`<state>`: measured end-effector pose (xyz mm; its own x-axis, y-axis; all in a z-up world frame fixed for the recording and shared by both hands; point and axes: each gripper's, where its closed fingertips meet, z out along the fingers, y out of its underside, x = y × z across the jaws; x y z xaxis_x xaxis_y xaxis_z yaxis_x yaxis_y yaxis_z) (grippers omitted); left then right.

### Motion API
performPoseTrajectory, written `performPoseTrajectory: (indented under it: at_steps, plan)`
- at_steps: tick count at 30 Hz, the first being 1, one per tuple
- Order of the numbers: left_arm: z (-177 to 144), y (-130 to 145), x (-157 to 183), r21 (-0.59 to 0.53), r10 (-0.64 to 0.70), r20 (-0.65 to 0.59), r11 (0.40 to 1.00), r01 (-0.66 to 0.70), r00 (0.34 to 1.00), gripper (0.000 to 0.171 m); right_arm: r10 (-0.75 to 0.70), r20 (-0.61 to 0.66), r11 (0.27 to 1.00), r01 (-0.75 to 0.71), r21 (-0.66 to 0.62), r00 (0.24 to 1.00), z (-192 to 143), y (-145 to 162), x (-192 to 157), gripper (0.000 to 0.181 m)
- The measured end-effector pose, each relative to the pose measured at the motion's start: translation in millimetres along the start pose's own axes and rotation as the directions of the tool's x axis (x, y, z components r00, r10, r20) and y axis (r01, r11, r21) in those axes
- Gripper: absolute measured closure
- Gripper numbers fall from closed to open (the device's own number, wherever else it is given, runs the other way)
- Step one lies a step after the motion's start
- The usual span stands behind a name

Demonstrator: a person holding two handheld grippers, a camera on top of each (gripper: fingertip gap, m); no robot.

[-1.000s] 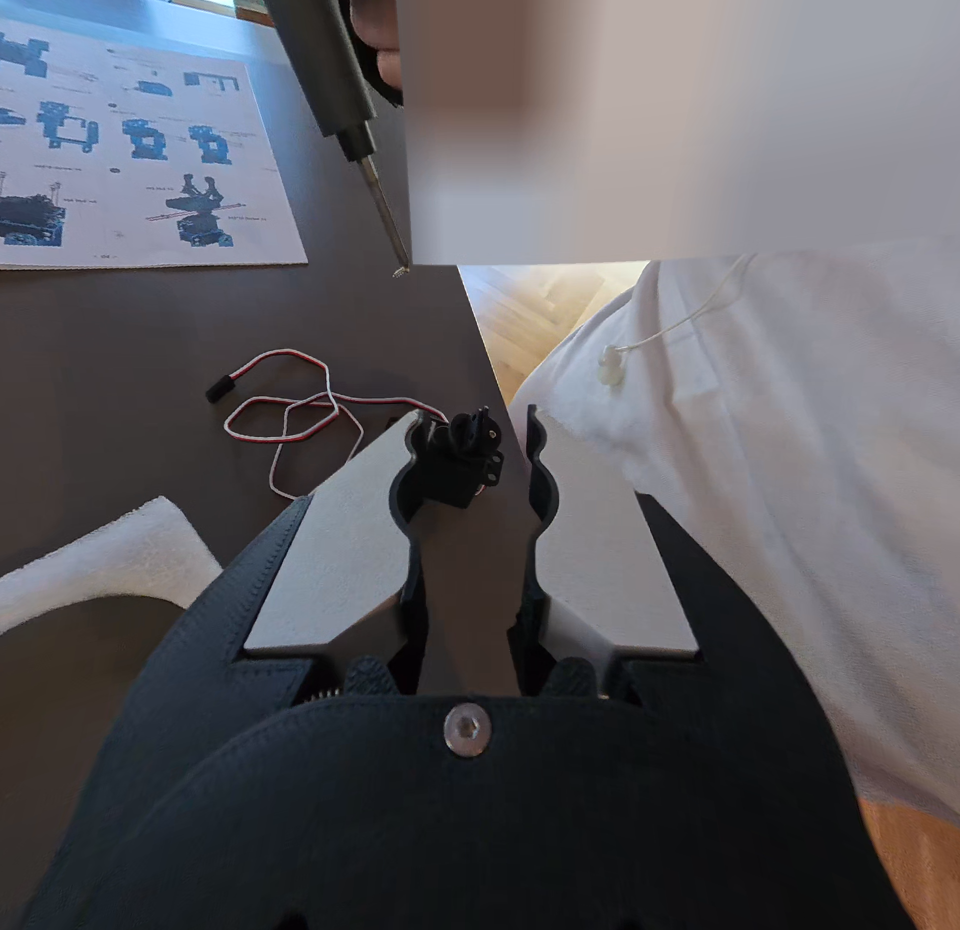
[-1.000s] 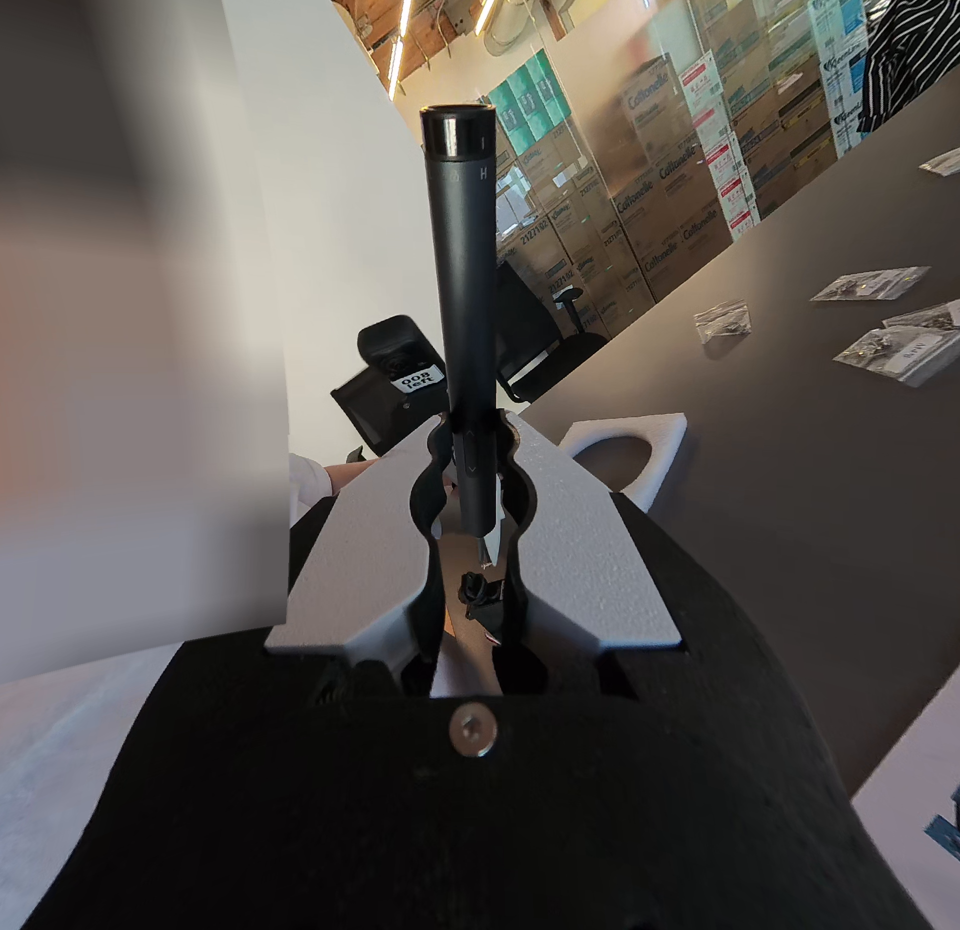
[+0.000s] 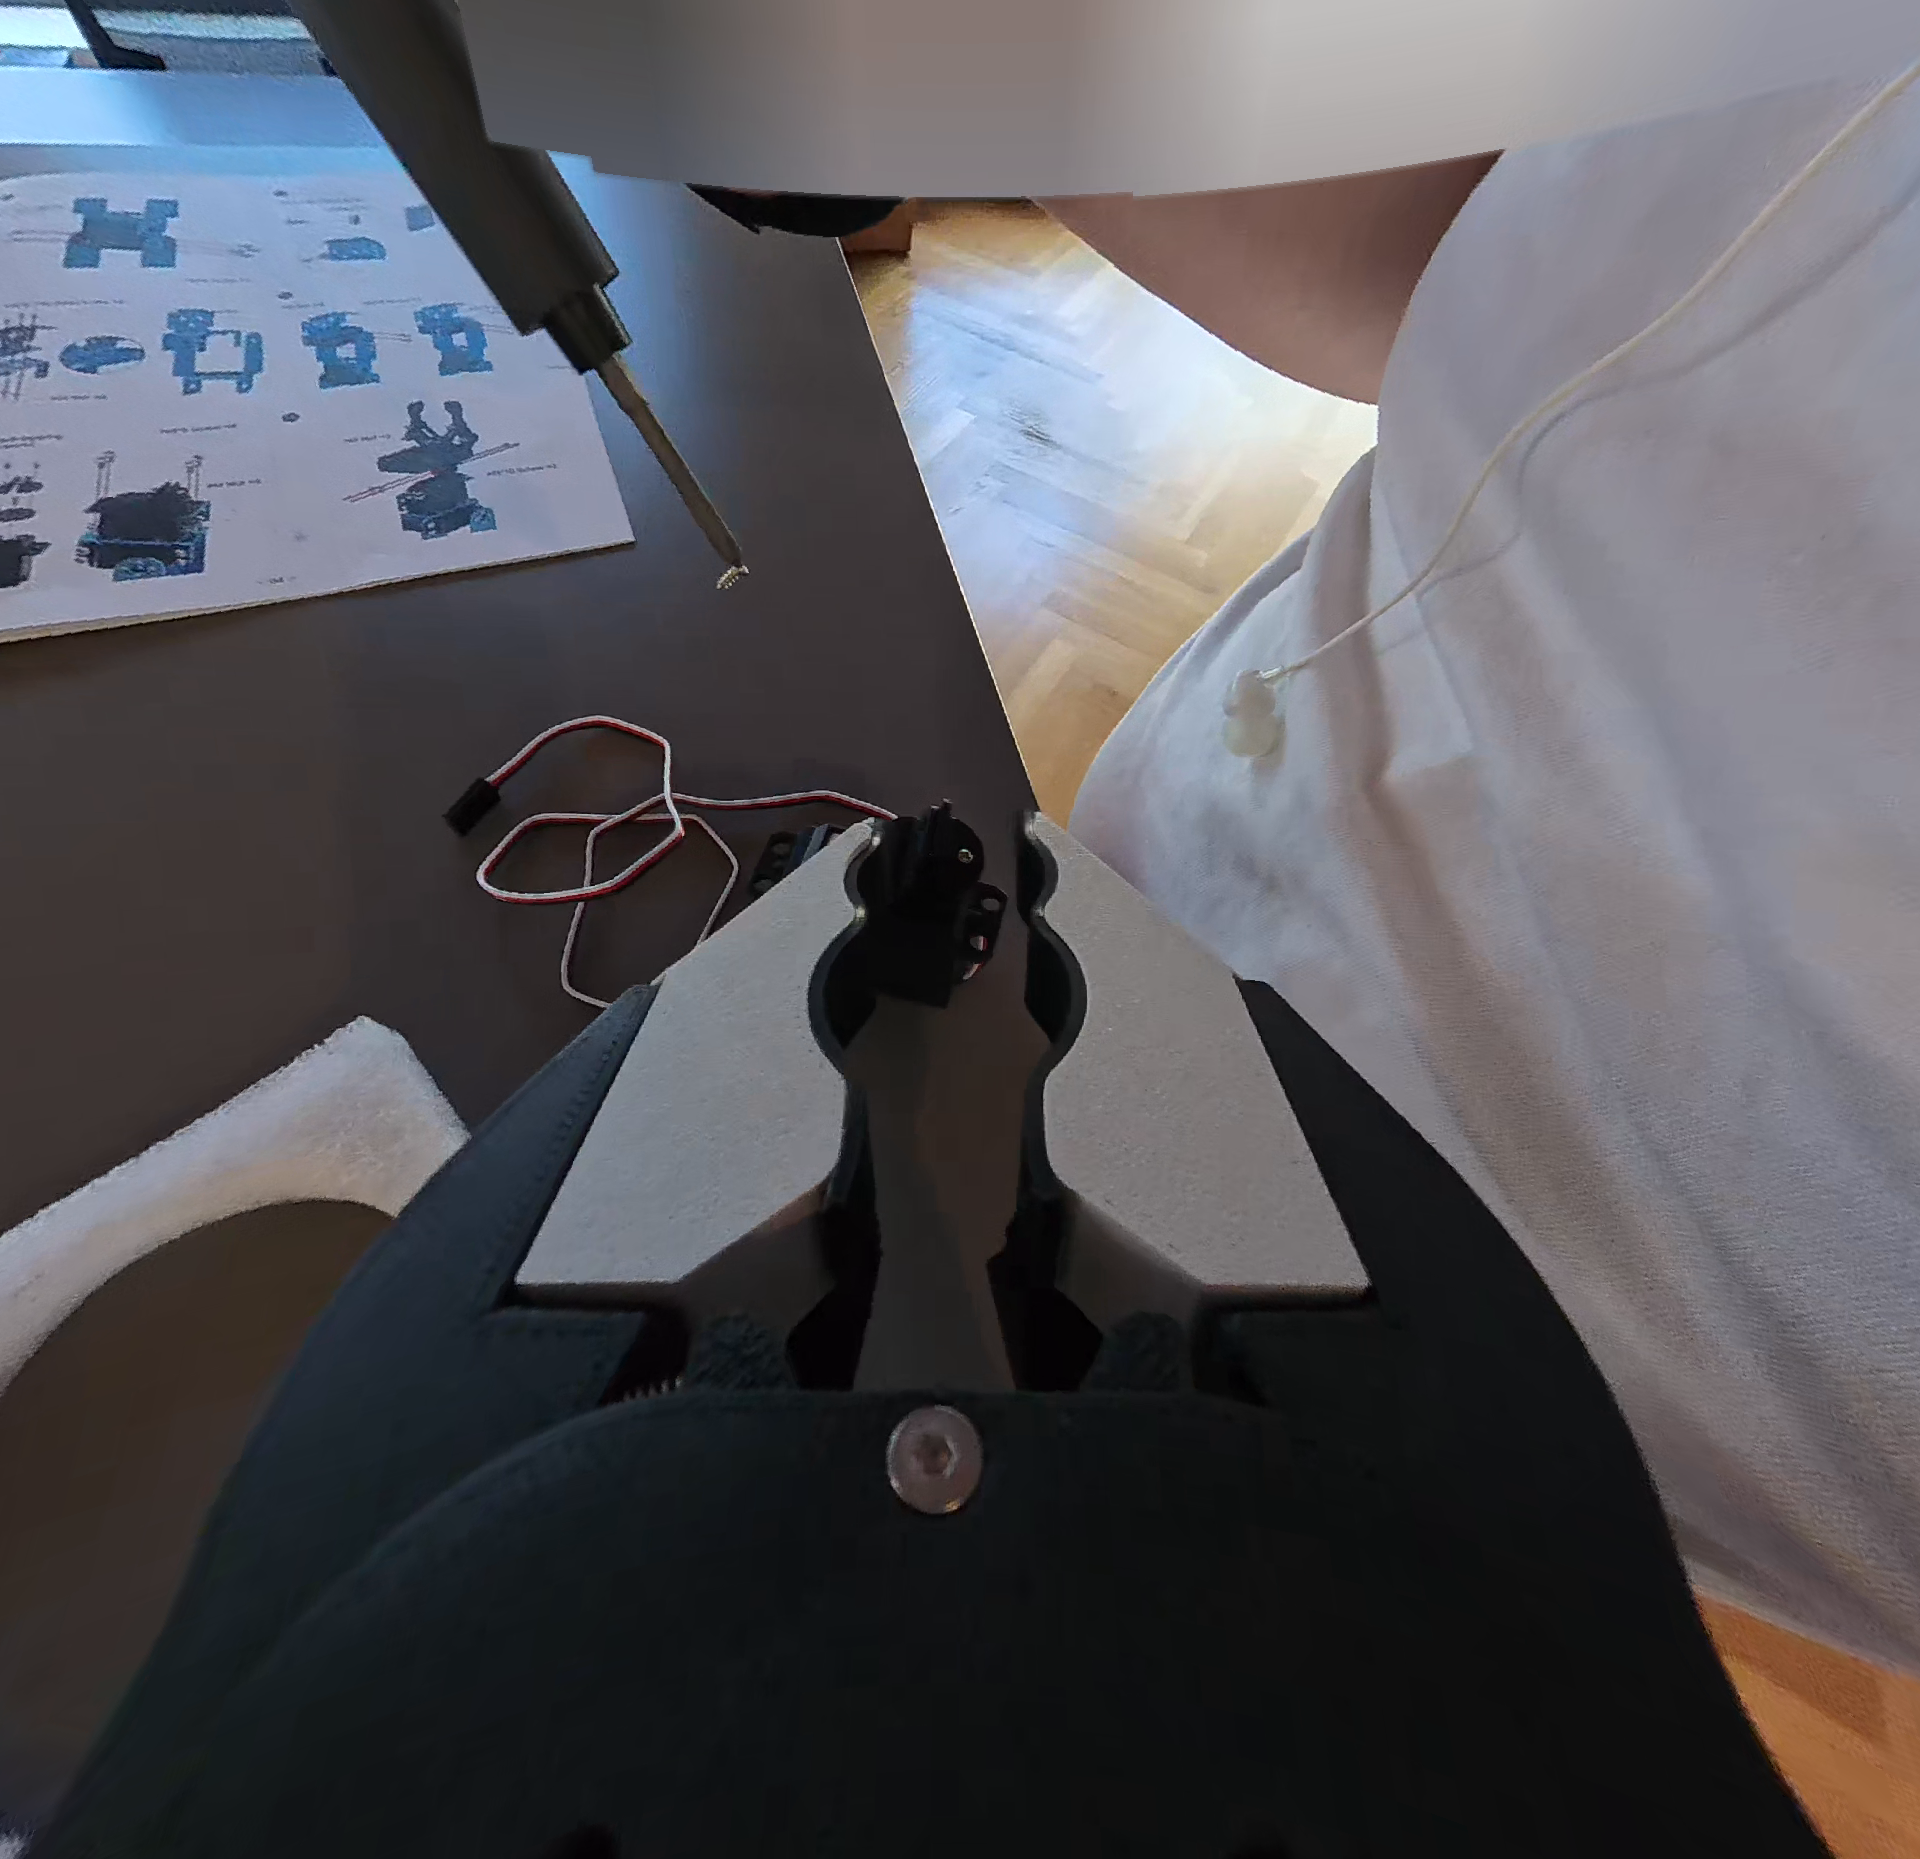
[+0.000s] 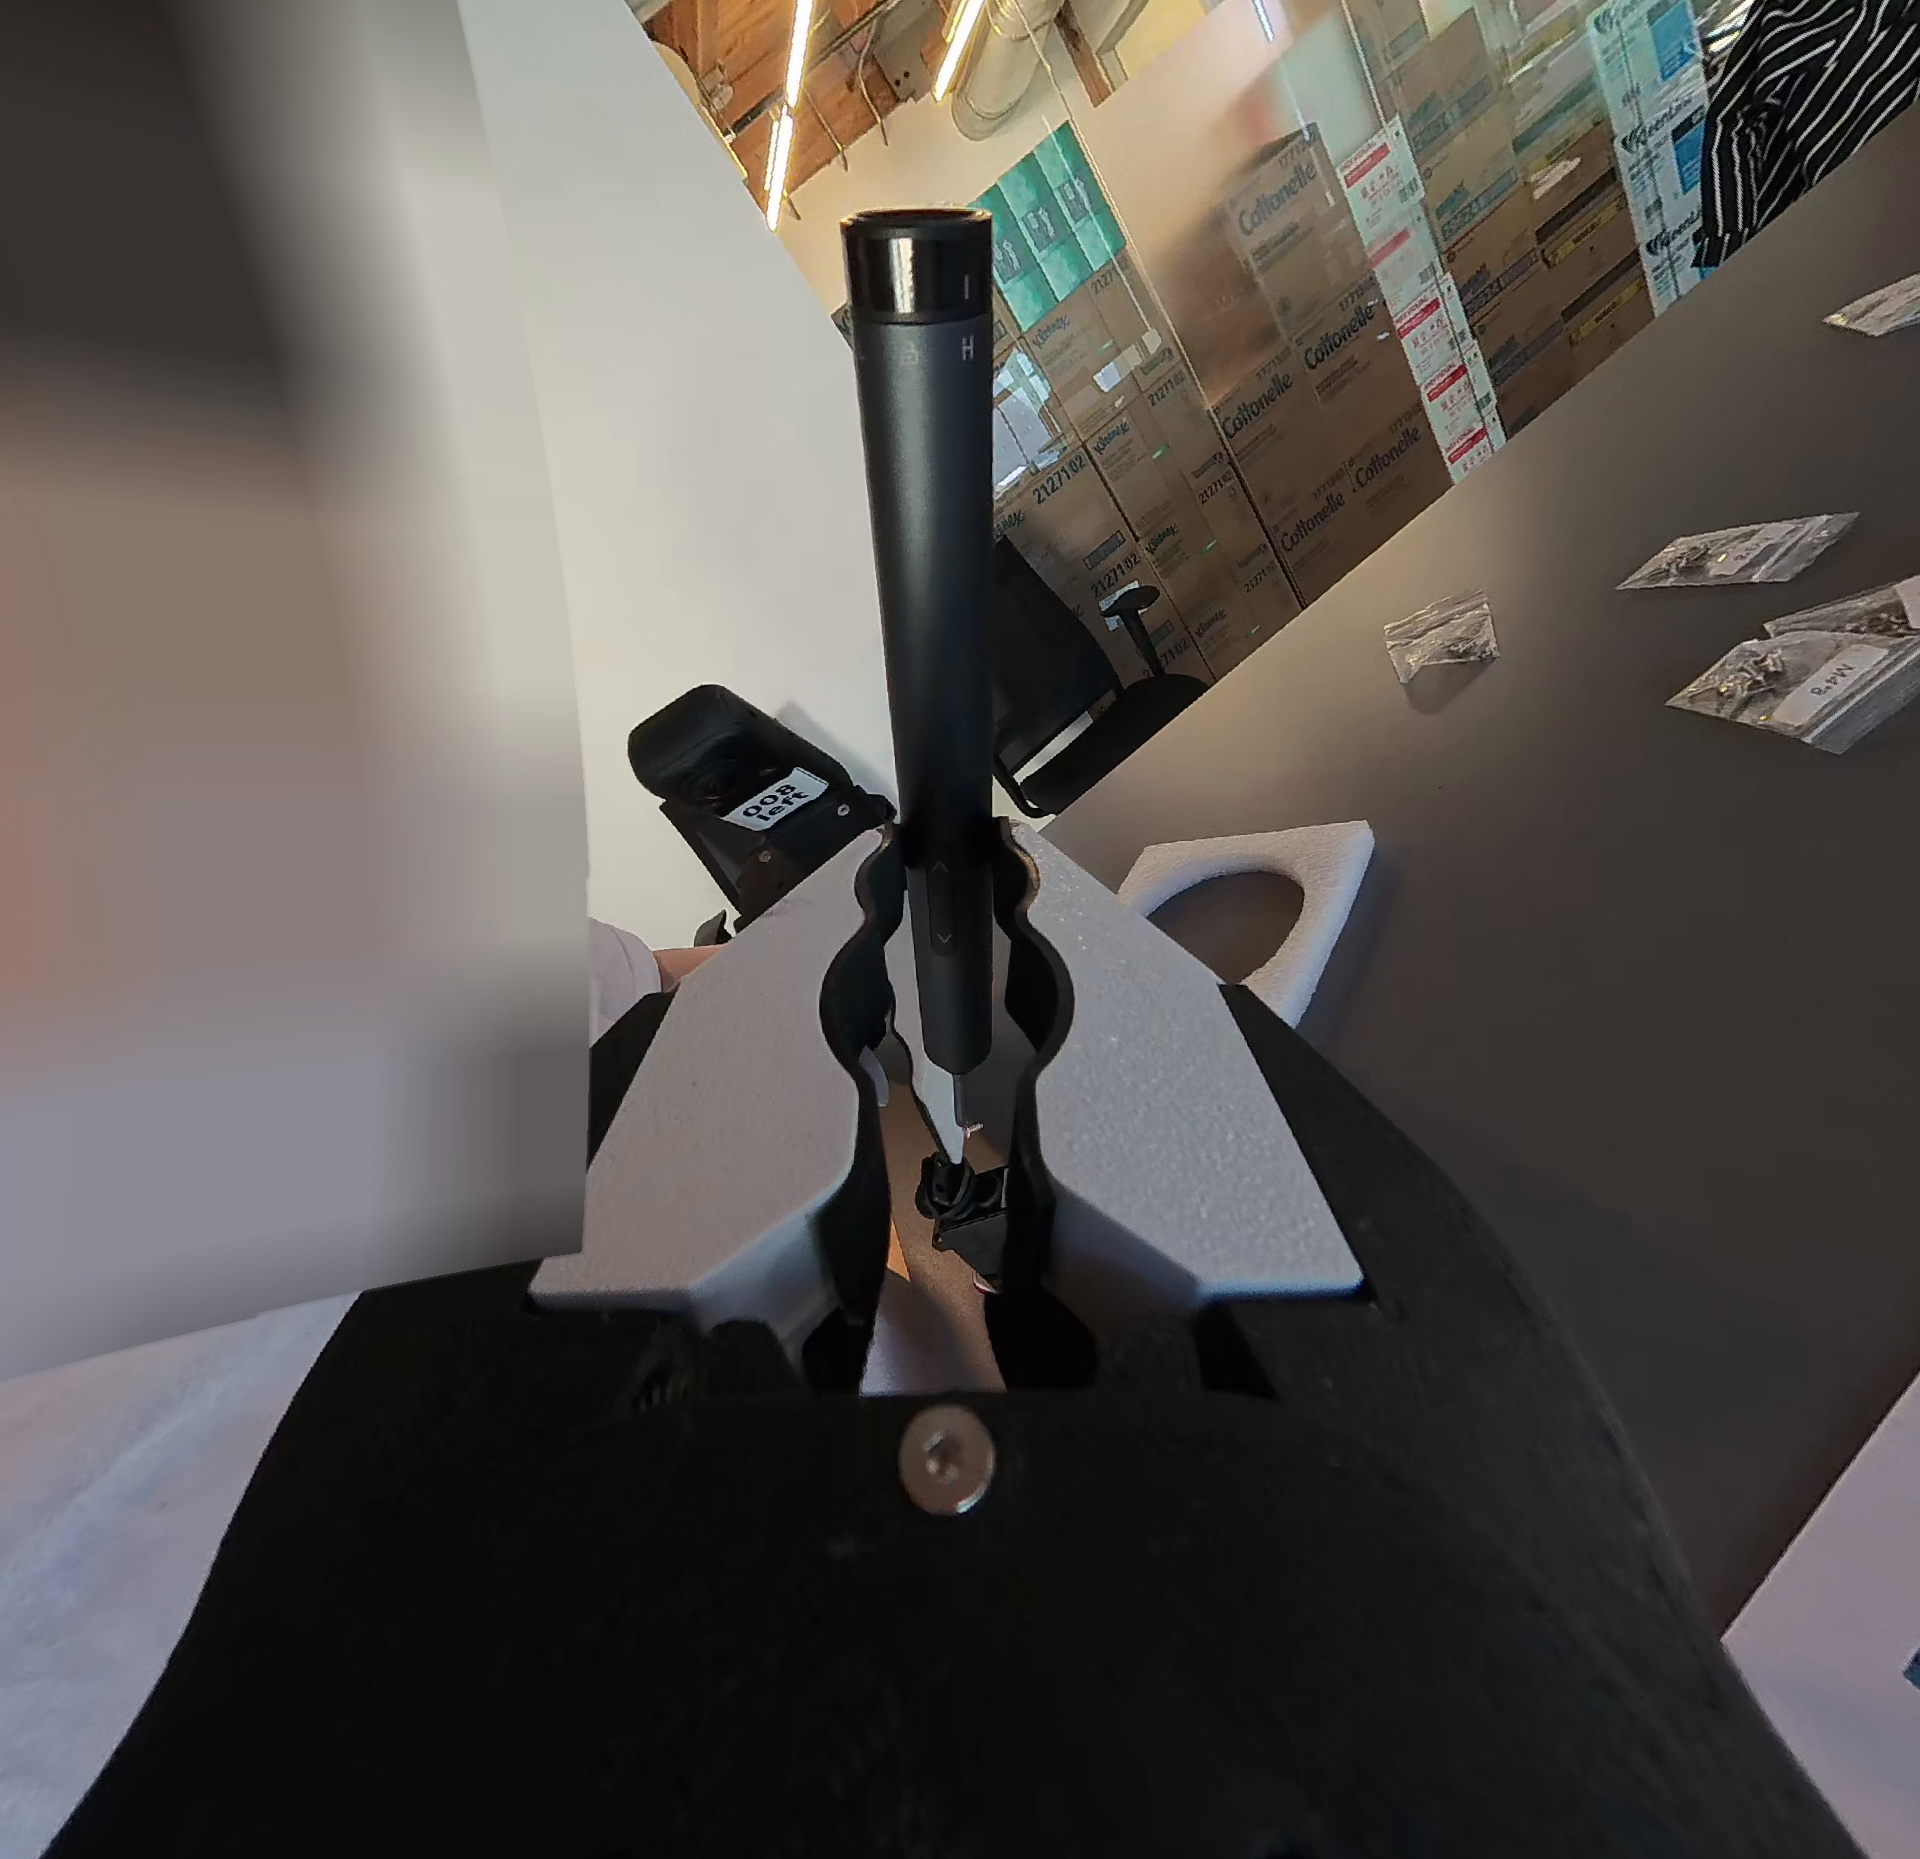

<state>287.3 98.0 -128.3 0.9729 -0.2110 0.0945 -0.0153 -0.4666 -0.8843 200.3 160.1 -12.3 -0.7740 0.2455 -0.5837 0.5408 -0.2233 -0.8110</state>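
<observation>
My right gripper (image 4: 940, 879) clamps the stiff, slick electric screwdriver (image 4: 925, 604) mid-barrel, while my left gripper (image 3: 940, 874), part-open, seems to pinch the small, light servo (image 3: 925, 905) sideways.

Daylit and bright, sun glare on the wood floor (image 3: 1070, 438). Ceiling strip lights (image 4: 795, 64) glow warm. Dark table (image 3: 312, 770) underexposed, soft shadows. Strong wide-angle bending at edges; big blurred patches overlaid; near foreground slightly soft.

Matt metal screwdriver (image 4: 928, 604) (wood floor (image 3: 1081, 459))
</observation>
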Motion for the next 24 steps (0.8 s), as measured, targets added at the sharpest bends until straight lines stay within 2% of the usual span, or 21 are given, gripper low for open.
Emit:
performPoseTrajectory:
  at_steps: [12, 24]
  plan:
    - [1.7, 2.4, 1.4, -0.007, -0.072, -0.036, 0.997, 0.071, 0.997, 0.147, 0.003, 0.002, 1.0, -0.003, -0.004, 1.0, -2.0, -1.2, 3.5, 0.166]
    - [2.1, 1.3, 2.3, 0.003, -0.119, -0.02, 0.993, 0.119, 0.993, 0.144, 0.009, 0.016, 1.0, -0.009, -0.011, 1.0, -0.5, -0.8, 5.6, 0.166]
